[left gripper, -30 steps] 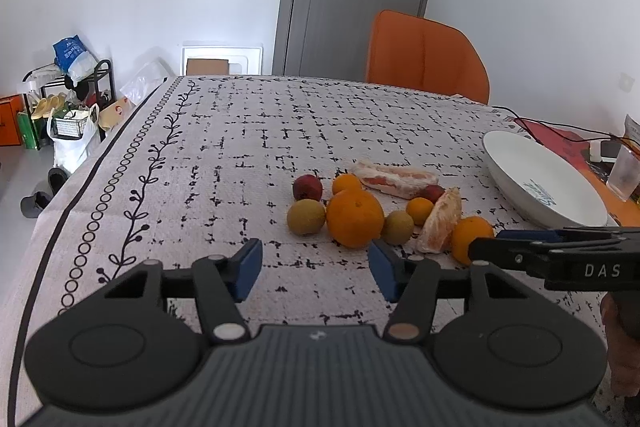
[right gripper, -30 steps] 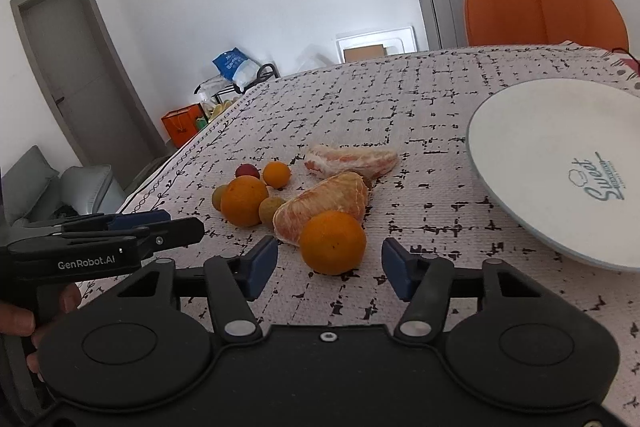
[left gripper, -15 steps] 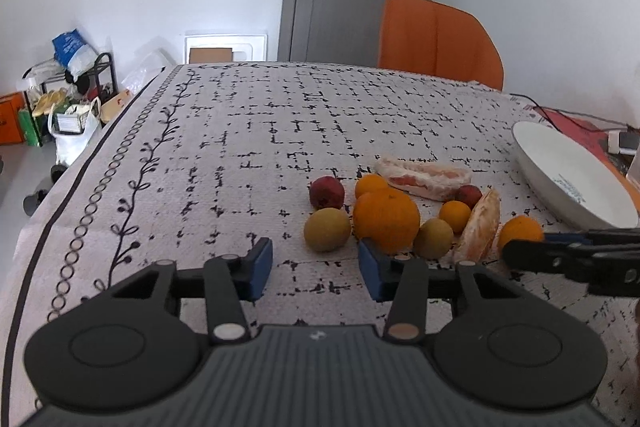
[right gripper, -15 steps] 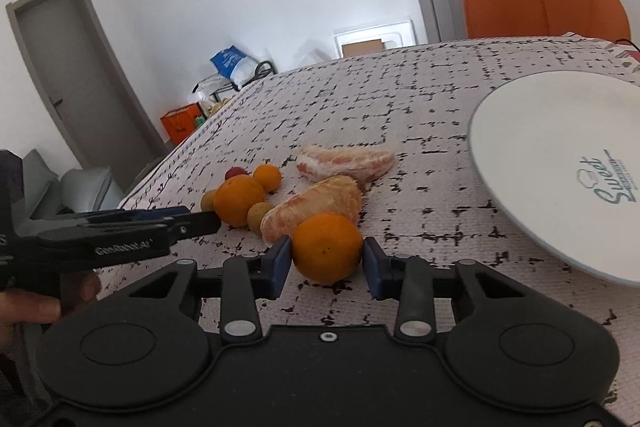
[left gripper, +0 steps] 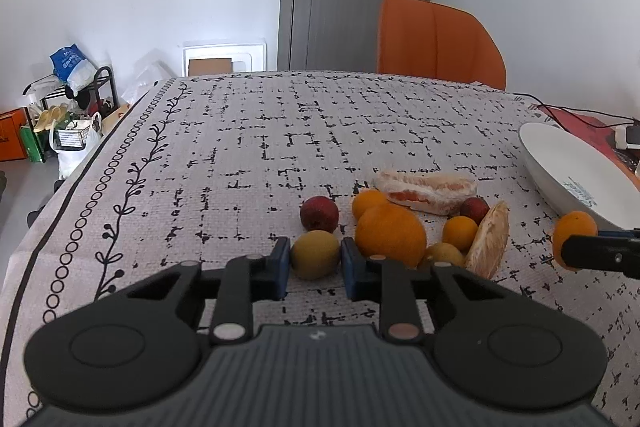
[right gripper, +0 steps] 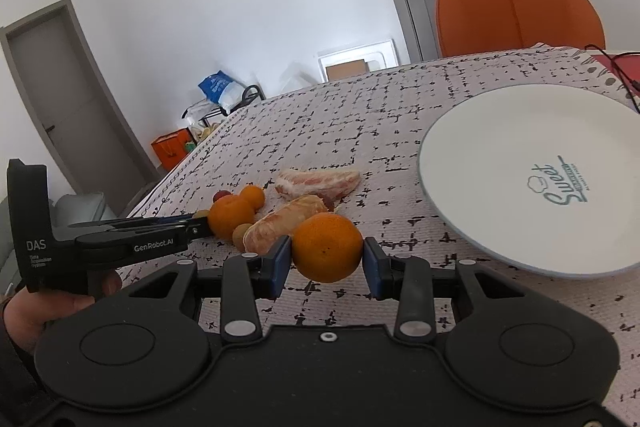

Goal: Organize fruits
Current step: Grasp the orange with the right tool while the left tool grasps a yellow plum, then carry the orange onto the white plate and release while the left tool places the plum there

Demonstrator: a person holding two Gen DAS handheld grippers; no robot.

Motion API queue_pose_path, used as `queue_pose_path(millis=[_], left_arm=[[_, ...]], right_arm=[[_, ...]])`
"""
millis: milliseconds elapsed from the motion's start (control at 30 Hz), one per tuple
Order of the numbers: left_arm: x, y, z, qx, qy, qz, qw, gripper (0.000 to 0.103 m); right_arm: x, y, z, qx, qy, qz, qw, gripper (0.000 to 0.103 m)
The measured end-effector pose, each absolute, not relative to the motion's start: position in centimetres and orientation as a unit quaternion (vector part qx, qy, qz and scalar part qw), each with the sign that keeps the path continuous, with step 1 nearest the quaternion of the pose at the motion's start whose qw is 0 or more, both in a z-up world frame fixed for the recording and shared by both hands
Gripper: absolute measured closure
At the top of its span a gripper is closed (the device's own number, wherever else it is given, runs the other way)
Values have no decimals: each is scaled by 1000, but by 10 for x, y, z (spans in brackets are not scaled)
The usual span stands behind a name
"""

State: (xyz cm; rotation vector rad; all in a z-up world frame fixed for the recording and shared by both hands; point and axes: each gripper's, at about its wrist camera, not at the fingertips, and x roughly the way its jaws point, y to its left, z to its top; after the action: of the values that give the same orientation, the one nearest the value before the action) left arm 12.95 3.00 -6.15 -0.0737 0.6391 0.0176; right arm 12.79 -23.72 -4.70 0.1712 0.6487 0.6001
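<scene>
My left gripper (left gripper: 315, 259) is shut on a yellow-green fruit (left gripper: 315, 254) that rests on the tablecloth. Beside it lie a large orange (left gripper: 390, 235), a red fruit (left gripper: 319, 213), a small orange (left gripper: 368, 200), two peeled pomelo pieces (left gripper: 430, 187) and other small fruits. My right gripper (right gripper: 326, 259) is shut on an orange (right gripper: 327, 247) and holds it slightly above the cloth, left of the white plate (right gripper: 532, 183). The same orange shows in the left wrist view (left gripper: 574, 229), with the plate (left gripper: 568, 179) behind it.
An orange chair (left gripper: 436, 43) stands at the table's far edge. Cables and a red mat (left gripper: 576, 119) lie behind the plate. The left edge of the table (left gripper: 24, 267) drops to the floor, where bags and a rack (left gripper: 68, 111) stand.
My left gripper moved forward and closed on the yellow-green fruit. My right gripper closed on the orange and lifted it towards the plate.
</scene>
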Motion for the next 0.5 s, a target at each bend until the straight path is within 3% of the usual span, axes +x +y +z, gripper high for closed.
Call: queue_pose_path(millis=[500], left_arm=[[104,23,-39,-42,284,6,958,78]], right_arm=[[113,-250,-35,89,286,281,912,66]])
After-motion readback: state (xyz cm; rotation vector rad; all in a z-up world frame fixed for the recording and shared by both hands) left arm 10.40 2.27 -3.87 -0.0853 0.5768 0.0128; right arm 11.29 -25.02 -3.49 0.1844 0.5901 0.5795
